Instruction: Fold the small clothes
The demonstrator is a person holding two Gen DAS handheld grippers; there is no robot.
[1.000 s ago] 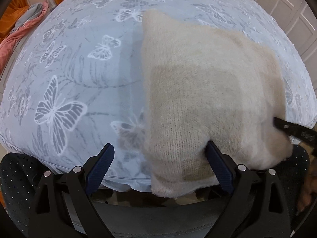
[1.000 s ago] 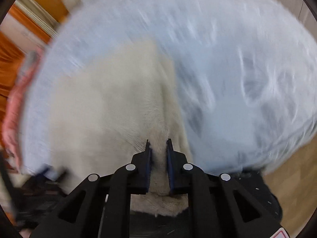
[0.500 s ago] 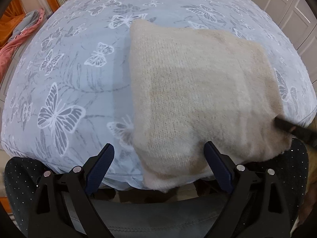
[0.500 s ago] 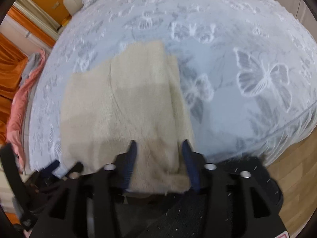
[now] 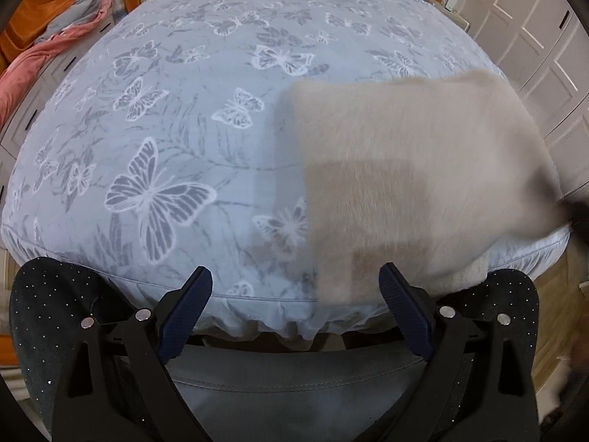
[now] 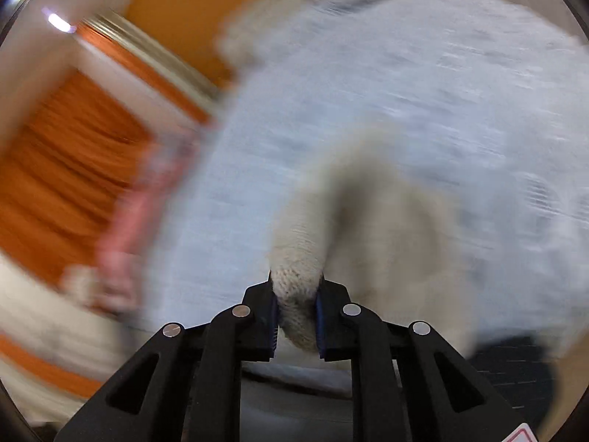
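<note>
- Since half a second ago, the right gripper (image 6: pixel 296 316) has gone from straddling the knit's near edge with its jaws apart to closing on a bunched roll of it, and the cream knit (image 5: pixel 412 169) now smears across the left view.
- Between the right gripper's blue pads a thick wad of cream knit (image 6: pixel 294 294) is squeezed, the rest trailing away over the bedspread (image 6: pixel 405 92).
- Wide open and holding nothing, the left gripper (image 5: pixel 296 313) hovers over the bed's near edge, with the knit reaching just past its right finger.
- Risk: with only one corner pinched, the folded layers may slide apart or the piece may drag off the bedspread (image 5: pixel 184 147) edge, since the other hand steadies nothing.
- Risk: a bulky, fuzzy wad may creep out of the pads.
- Orientation: the knit lies roughly rectangular on the right of the bed; its long axis seems to run across the left view, though blur makes this unsure.
</note>
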